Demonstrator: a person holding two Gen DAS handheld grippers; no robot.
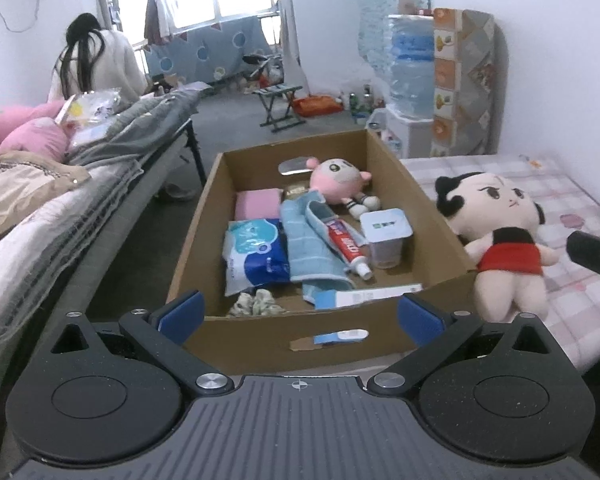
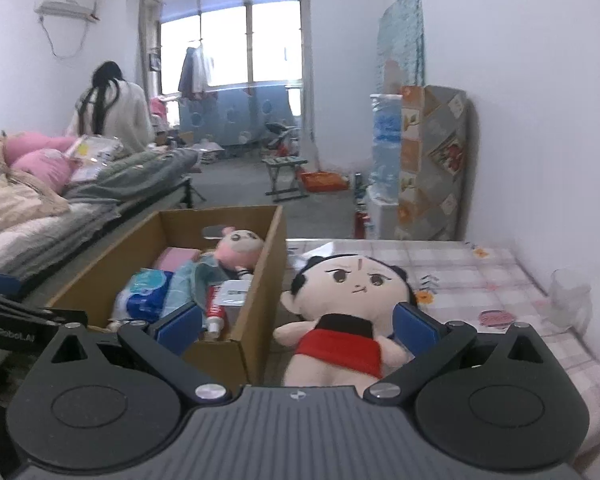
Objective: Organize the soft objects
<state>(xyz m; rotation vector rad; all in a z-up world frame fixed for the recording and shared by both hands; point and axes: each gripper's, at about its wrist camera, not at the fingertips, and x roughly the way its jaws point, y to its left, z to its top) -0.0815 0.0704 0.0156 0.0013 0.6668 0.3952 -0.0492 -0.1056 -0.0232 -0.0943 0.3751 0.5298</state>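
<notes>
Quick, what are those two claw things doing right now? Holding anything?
Left gripper: open, holding nothing, facing the cardboard box.
Right gripper: open, holding nothing, with the doll in red just ahead.

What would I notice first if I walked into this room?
Probably the big doll in the red dress, lying on the checked bed just right of the cardboard box. Next, the box's jumble: a pink plush doll at the far end, a blue towel and toothpaste in the middle.

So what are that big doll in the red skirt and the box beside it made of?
The doll looks like soft plush fabric, matte and slightly fuzzy, with rounded stuffed limbs. The box looks like plain brown corrugated cardboard, with folded walls and raw edges.
</notes>
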